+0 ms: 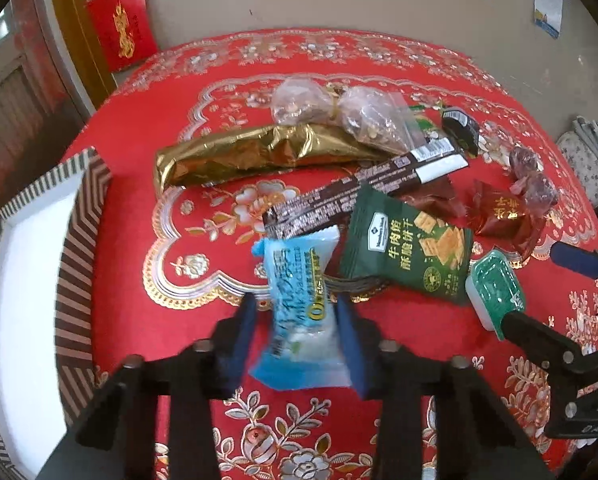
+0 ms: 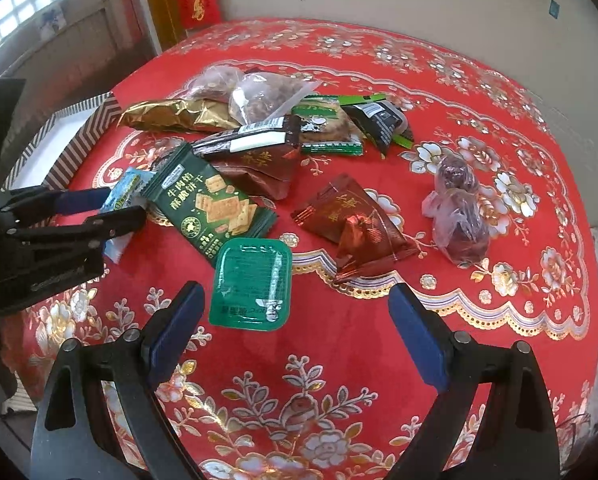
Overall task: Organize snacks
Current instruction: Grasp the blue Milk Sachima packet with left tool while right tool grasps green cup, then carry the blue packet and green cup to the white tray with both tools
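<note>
Left claw is gripping the blue packet; the box is waiting at the table's left edge.

The left gripper is pinching the blue snack packet across its width, its long axis running away from the claw. The striped box is lying to its left, nearer this hand. The right gripper is hanging open beside the green-lidded cup, touching nothing.
</note>
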Demonstrator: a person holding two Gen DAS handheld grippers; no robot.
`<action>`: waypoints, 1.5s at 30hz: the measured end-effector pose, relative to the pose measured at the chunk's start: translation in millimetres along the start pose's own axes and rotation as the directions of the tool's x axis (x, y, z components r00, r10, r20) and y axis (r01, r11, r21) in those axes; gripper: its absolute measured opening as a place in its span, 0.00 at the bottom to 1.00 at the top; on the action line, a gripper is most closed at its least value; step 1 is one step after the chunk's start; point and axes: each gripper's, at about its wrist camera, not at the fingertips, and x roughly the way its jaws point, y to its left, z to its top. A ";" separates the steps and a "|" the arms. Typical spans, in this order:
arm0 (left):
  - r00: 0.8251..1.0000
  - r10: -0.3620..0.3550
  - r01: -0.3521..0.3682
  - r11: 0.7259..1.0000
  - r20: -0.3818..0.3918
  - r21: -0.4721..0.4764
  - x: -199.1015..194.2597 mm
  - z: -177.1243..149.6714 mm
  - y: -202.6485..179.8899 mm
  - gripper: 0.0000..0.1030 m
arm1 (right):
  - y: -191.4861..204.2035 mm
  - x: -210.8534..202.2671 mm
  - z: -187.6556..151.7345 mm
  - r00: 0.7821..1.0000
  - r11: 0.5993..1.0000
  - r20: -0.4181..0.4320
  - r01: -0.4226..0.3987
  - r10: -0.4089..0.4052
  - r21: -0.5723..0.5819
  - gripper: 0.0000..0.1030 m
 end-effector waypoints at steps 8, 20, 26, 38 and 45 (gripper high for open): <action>1.000 0.002 -0.002 1.000 0.016 -0.019 -2.3 -3.0 13.6 0.33 | 12.1 7.8 3.2 1.000 1.000 -0.011 0.023 -0.023 -0.020 0.91; 0.999 -0.006 0.006 1.000 0.034 -0.022 -10.0 -12.1 19.3 0.33 | 1.1 12.4 -3.3 1.000 1.000 -0.016 0.020 -0.020 0.004 0.42; 0.997 -0.010 0.012 1.000 0.079 -0.023 -29.6 -16.0 24.3 0.32 | 8.5 -5.7 -7.2 1.000 1.000 0.017 0.004 -0.004 -0.017 0.42; 0.991 0.009 -0.004 0.999 0.136 -0.039 -58.2 -16.7 42.2 0.32 | 49.3 -27.7 8.1 0.995 0.994 0.076 -0.052 0.059 -0.091 0.42; 0.987 0.035 -0.024 0.997 0.156 -0.072 -69.5 -19.6 61.2 0.32 | 71.9 -27.3 22.1 0.992 0.990 0.086 -0.080 0.091 -0.118 0.42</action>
